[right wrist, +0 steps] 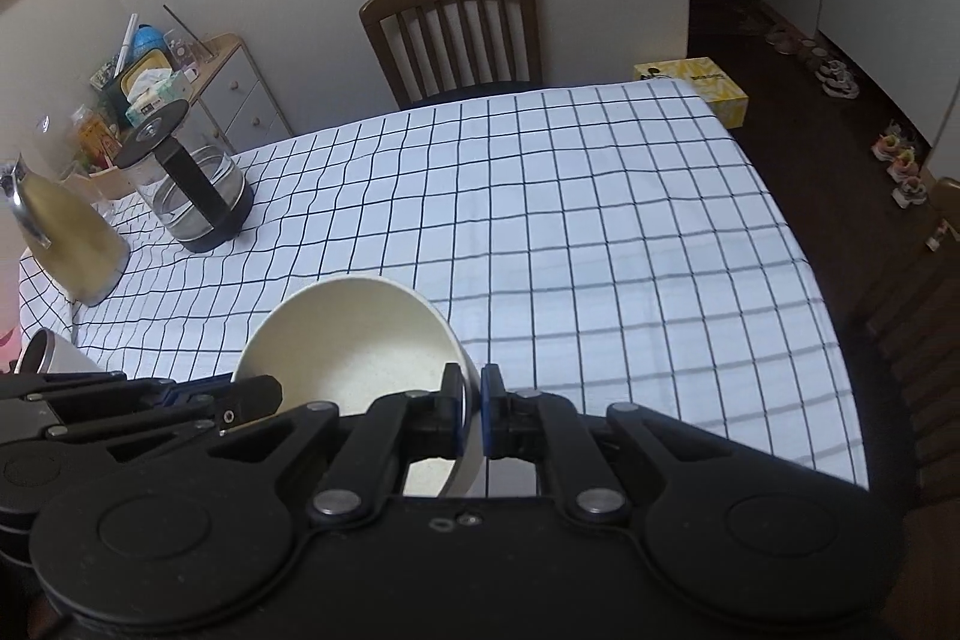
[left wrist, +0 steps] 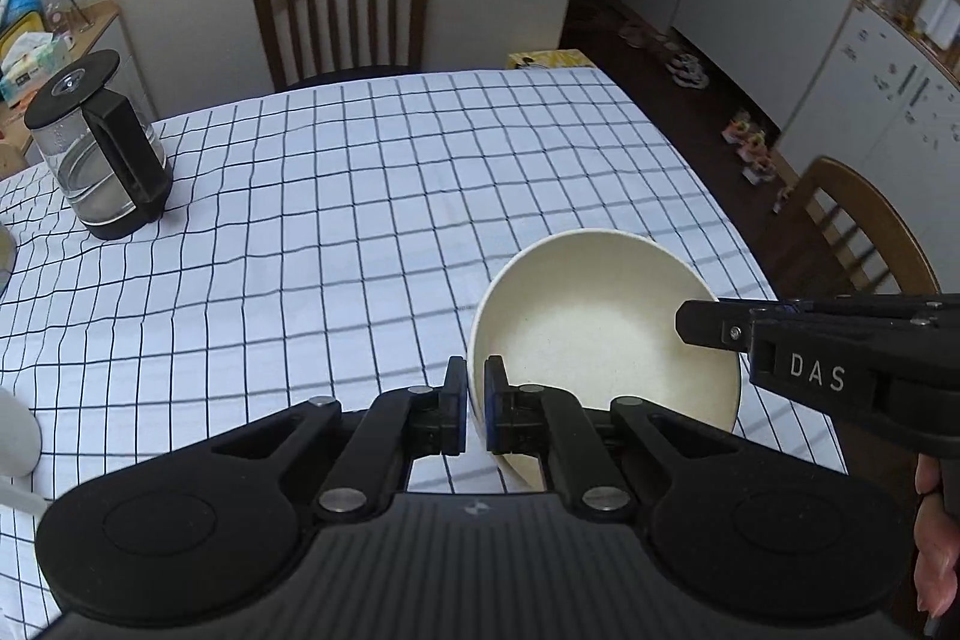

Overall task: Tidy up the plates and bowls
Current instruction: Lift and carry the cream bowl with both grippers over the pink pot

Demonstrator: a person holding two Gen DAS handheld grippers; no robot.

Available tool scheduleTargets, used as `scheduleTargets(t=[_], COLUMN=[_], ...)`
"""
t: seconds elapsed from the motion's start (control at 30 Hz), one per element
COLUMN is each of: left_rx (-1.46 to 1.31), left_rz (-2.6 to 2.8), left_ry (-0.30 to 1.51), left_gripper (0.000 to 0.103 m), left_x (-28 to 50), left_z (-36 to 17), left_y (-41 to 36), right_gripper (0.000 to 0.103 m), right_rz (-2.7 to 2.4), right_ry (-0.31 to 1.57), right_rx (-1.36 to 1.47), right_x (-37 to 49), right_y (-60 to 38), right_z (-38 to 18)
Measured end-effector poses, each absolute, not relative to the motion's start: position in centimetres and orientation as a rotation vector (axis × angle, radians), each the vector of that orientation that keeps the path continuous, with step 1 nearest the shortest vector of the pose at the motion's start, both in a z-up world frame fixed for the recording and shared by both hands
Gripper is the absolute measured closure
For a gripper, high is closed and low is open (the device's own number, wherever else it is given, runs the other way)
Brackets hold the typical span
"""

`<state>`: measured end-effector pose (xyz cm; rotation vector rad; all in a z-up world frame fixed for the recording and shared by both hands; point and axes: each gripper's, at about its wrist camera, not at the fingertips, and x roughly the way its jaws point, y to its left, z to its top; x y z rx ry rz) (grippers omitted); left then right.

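Note:
A cream bowl (left wrist: 606, 340) is held above the checked tablecloth, gripped from both sides. My left gripper (left wrist: 475, 409) is shut on its left rim, one pad inside and one outside. My right gripper (right wrist: 472, 415) is shut on the opposite rim of the same bowl (right wrist: 348, 346). The right gripper also shows in the left wrist view (left wrist: 708, 328) at the bowl's right rim. The left gripper shows in the right wrist view (right wrist: 252, 400) at the bowl's left edge. No plates are in view.
A glass kettle with a black lid (left wrist: 99, 148) (right wrist: 186, 184) stands at the table's far left. A metal jug (right wrist: 66, 244) and a white cup (right wrist: 51, 352) stand at the left edge. Wooden chairs (left wrist: 342, 16) (left wrist: 858, 232) stand at the far and right sides. A yellow box (right wrist: 696, 88) lies beyond the far right corner.

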<state>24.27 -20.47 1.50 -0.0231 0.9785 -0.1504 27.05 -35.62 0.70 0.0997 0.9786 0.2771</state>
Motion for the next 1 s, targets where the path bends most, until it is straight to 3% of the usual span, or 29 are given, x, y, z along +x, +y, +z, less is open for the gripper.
scheduleTargets(t=[0.4, 1.0], left_rx=[0.028, 0.155], left_rz=[-0.261, -0.371], left_ry=[1.004, 1.07], left_gripper=[0.098, 0.098], left_x=[18.5, 14.2], left_z=[0.1, -5.7], left_y=[-23.7, -28.9], right_gripper=[0.097, 0.097], right_rz=[0.197, 0.079], right_ry=[0.992, 1.074], right_rx=[0.141, 0.235], right_x=[20.1, 13.5], right_y=[-38.9, -44.3], right_z=[0.3, -5.9])
